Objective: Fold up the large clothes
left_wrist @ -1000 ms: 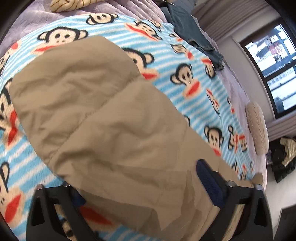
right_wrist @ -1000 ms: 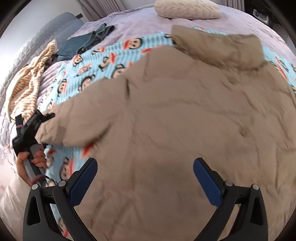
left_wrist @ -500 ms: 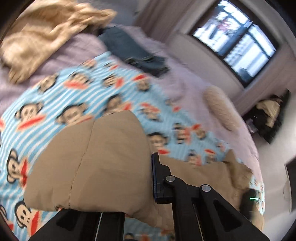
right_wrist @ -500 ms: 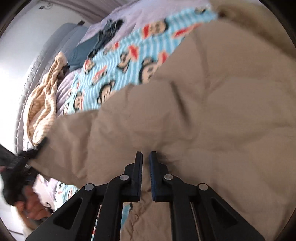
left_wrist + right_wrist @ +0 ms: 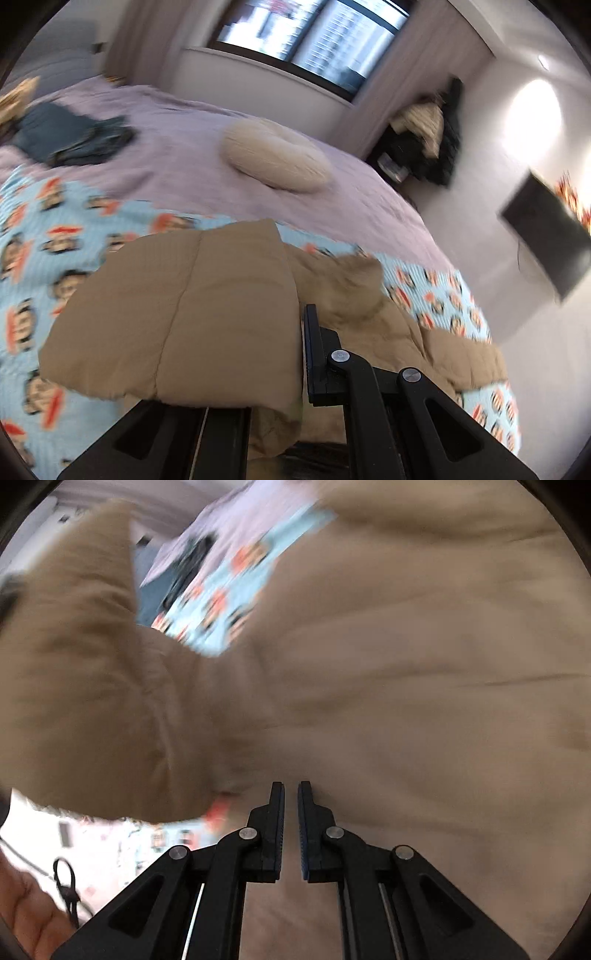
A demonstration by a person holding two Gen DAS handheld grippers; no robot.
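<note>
A large tan padded jacket [image 5: 388, 325] lies on a monkey-print blanket [image 5: 33, 236] on the bed. My left gripper [image 5: 300, 332] is shut on one sleeve [image 5: 184, 314] and holds it up off the bed. The sleeve drapes over the gripper's left finger and hides it. In the right wrist view the jacket's body [image 5: 406, 664] fills the frame, blurred. My right gripper [image 5: 290, 794] is shut low on the jacket, with tan cloth showing in the thin slit between its pads. The lifted sleeve [image 5: 74, 646] hangs at the left of that view.
A cream round cushion [image 5: 275, 160] and dark jeans [image 5: 74, 136] lie on the lilac bedspread [image 5: 177, 155] beyond the blanket. A window, a dark wall screen [image 5: 546, 236] and a heap of clothes [image 5: 424, 133] stand past the bed. A person's hand [image 5: 22, 919] shows at the lower left.
Both grippers went from open to shut on the jacket. The left one rose and rolled, carrying the sleeve up and over toward the jacket's body. The right one dropped closer to the cloth.
</note>
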